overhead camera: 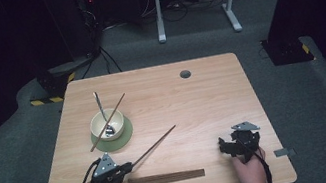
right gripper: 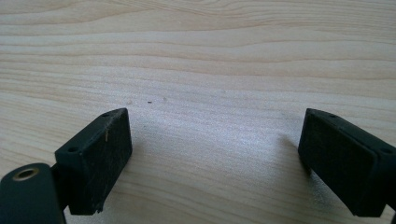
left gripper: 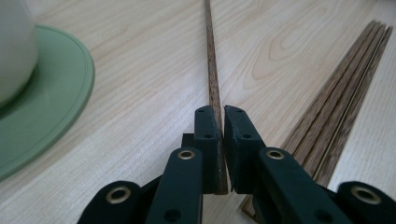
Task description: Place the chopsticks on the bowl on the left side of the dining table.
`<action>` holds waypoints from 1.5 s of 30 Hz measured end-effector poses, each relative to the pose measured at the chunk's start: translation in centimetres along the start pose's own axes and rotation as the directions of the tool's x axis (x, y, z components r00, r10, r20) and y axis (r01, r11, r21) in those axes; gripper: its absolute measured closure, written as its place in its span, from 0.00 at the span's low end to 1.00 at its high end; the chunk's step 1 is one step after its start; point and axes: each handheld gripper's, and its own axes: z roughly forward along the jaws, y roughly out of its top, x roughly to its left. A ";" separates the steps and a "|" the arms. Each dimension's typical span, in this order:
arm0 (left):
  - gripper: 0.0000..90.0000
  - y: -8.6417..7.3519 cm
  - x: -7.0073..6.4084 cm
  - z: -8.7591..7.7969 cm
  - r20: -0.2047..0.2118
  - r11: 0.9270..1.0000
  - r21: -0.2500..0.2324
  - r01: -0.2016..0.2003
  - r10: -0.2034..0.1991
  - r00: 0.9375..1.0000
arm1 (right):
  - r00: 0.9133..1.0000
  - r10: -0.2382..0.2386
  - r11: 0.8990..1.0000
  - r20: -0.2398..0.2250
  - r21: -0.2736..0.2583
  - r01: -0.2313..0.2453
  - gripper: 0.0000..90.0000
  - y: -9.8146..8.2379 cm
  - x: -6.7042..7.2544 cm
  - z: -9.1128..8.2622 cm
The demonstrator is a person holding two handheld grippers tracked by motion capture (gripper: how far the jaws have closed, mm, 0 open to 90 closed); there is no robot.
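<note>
While the left gripper (overhead camera: 131, 166) clamps its jaws tight on a single dark wooden chopstick (overhead camera: 155, 145), the work looks to be at the carry stage: one stick picked from the bundle, bound, by my reading, for the bowl. That stick angles up and away over the table (overhead camera: 202, 94), its far tip well clear of everything. Off to the left sits the cream bowl (overhead camera: 107, 123) on a green saucer (overhead camera: 128, 133), already holding one chopstick (overhead camera: 108, 122) and a metal spoon (overhead camera: 101, 110). Next comes a lift and a swing left, tip first over the rim; the spoon and the resting stick crowd that opening. Just beside the gripper lies the bundle of chopsticks (overhead camera: 165, 178), flat along the near edge. Over right, the right gripper (overhead camera: 226, 146) rests with jaws wide apart, nothing between them.
</note>
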 end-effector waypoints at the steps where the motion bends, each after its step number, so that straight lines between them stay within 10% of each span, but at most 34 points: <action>1: 0.93 0.1 0.0 -0.2 -0.001 1.000 -0.015 0.006 -0.006 1.000 | 1.000 0.000 1.000 0.000 0.000 0.000 0.11 0.0 0.0 0.0; 30: 0.93 1.2 0.5 -2.9 -0.029 0.983 -0.176 0.041 -0.047 0.998 | 1.000 0.000 1.000 0.000 0.000 0.000 0.11 0.0 0.0 0.0; 45: 0.93 1.8 1.1 -5.1 -0.070 0.953 -0.296 0.058 -0.082 0.994 | 1.000 -0.004 1.000 0.000 -0.001 0.004 0.11 0.0 0.0 0.0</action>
